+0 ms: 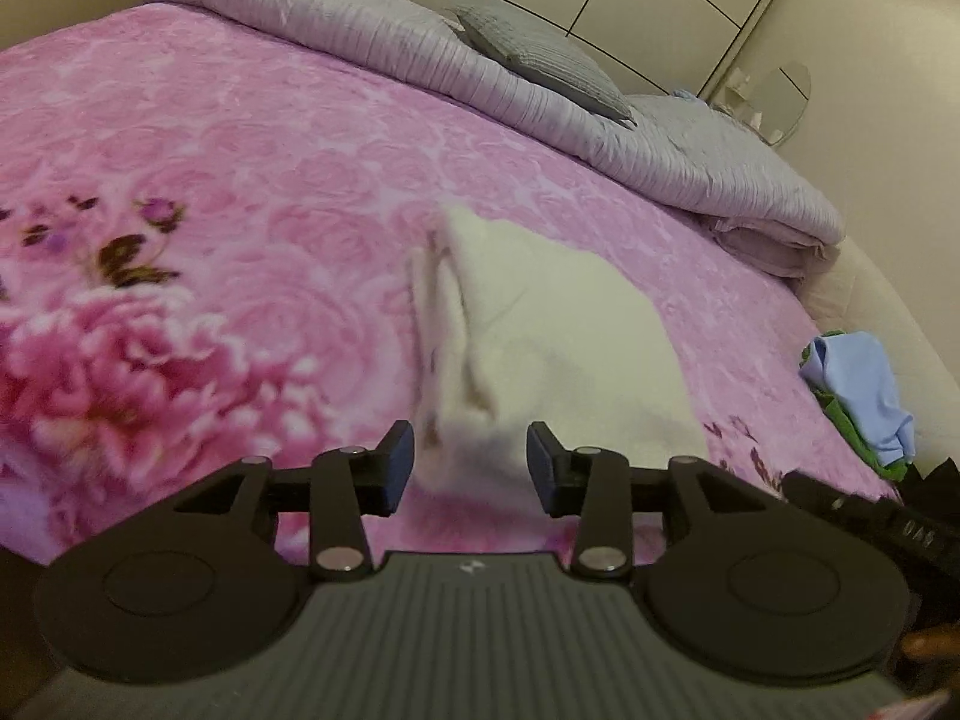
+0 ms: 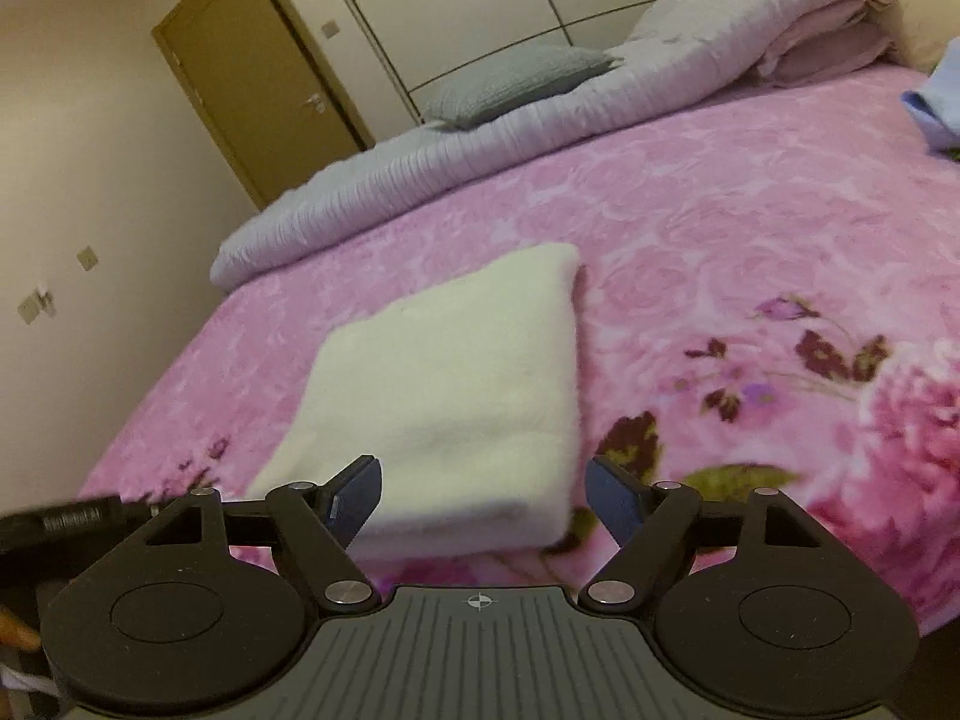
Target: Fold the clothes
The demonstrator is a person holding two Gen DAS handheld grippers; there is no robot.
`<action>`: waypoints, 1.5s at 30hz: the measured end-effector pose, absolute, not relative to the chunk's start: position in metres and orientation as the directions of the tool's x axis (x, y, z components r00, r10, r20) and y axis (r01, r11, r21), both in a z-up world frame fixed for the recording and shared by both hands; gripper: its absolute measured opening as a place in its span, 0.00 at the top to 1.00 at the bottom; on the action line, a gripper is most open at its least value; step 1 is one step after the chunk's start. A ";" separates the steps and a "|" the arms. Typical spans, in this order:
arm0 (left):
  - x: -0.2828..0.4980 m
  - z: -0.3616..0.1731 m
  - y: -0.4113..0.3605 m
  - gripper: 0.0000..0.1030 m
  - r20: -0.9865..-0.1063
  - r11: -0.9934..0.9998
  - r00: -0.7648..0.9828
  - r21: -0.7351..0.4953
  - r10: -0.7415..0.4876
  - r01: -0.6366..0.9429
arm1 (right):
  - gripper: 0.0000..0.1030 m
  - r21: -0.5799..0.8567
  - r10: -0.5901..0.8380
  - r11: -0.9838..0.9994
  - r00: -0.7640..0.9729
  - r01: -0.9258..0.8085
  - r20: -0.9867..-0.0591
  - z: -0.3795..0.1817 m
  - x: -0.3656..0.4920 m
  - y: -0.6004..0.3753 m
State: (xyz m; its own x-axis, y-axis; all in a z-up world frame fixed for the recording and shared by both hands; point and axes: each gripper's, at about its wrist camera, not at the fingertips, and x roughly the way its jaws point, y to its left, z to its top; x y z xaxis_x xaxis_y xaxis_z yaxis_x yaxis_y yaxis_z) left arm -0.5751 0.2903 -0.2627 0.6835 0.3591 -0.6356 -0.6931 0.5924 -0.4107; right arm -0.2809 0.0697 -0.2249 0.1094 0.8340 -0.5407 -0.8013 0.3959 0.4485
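white towel (image 2: 456,384) looks folded on the pink bed (image 2: 720,228); left gripper (image 1: 470,465) and right gripper (image 2: 483,495) both spread, gripping nothing; next probably the blue shirt (image 1: 864,390)

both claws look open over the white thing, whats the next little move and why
Probably lift both away: the folded white fluffy cloth lies as a neat rectangle on the pink floral blanket, and the left claw and right claw hold nothing.
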 end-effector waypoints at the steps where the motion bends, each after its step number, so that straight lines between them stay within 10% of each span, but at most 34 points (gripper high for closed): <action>1: -0.578 -0.261 0.287 0.64 -0.633 0.596 0.687 -0.413 0.356 -0.689 | 0.24 0.446 0.838 0.396 0.116 -0.802 -0.534 -0.220 -0.282 0.066; 45: -0.484 -0.383 0.458 0.38 -0.467 0.281 0.884 -0.854 -0.037 -0.439 | 0.24 0.836 0.852 0.399 -0.185 -0.376 -0.489 -0.322 -0.158 0.173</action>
